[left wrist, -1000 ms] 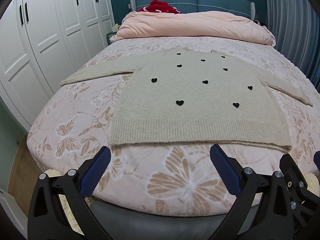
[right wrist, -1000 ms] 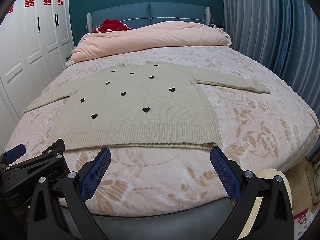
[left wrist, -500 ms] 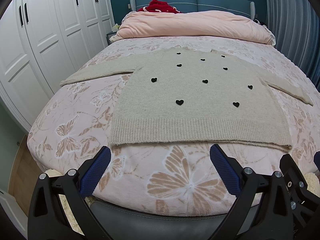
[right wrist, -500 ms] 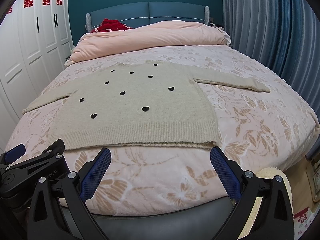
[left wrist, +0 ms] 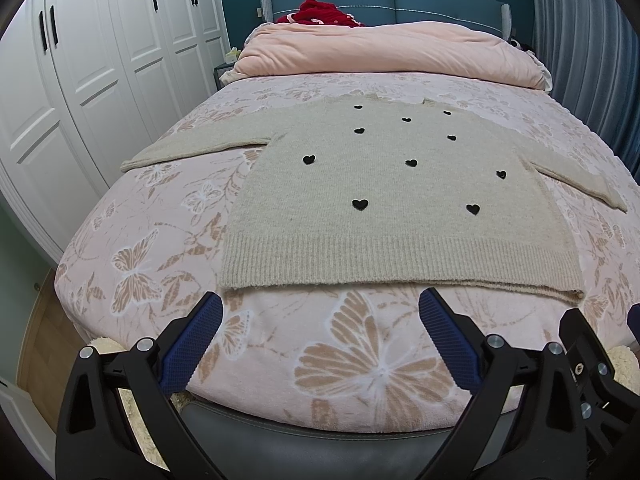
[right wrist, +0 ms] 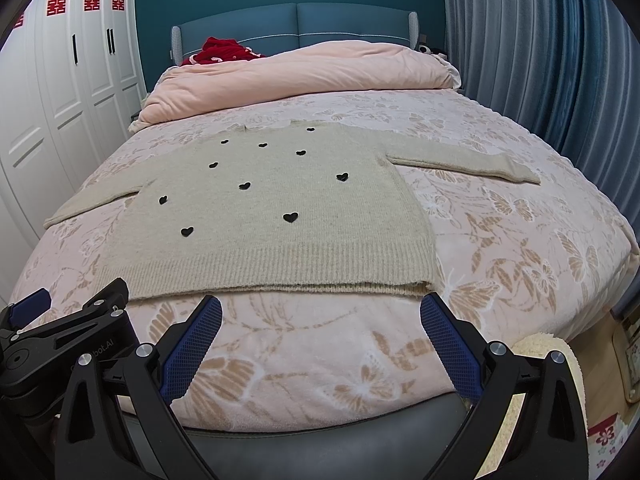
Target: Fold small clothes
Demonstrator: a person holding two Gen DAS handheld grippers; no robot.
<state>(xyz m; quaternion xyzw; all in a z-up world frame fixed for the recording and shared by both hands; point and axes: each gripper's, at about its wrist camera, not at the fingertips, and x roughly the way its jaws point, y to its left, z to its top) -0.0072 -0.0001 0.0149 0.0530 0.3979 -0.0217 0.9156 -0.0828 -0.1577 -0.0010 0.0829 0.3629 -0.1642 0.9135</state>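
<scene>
A beige knit sweater (left wrist: 392,200) (right wrist: 280,204) with small black hearts lies flat on the bed, sleeves spread to both sides and ribbed hem toward me. My left gripper (left wrist: 320,312) hovers open at the foot of the bed, just short of the hem, nothing between its blue pads. Open too, my right gripper (right wrist: 320,312) hangs in front of the hem's right half, its right fingertip (right wrist: 434,312) just below the hem's right corner. The left gripper's body (right wrist: 68,328) shows at the lower left of the right wrist view.
The bed (left wrist: 352,360) has a pink butterfly-print cover and a dark padded foot edge (right wrist: 320,436). A rolled pink duvet (left wrist: 392,48) and a red garment (left wrist: 320,10) lie by the headboard. White wardrobes (left wrist: 100,60) stand left, blue curtains (right wrist: 540,52) right.
Both views have drifted only slightly; the sweater lies unmoved and both grippers stay open.
</scene>
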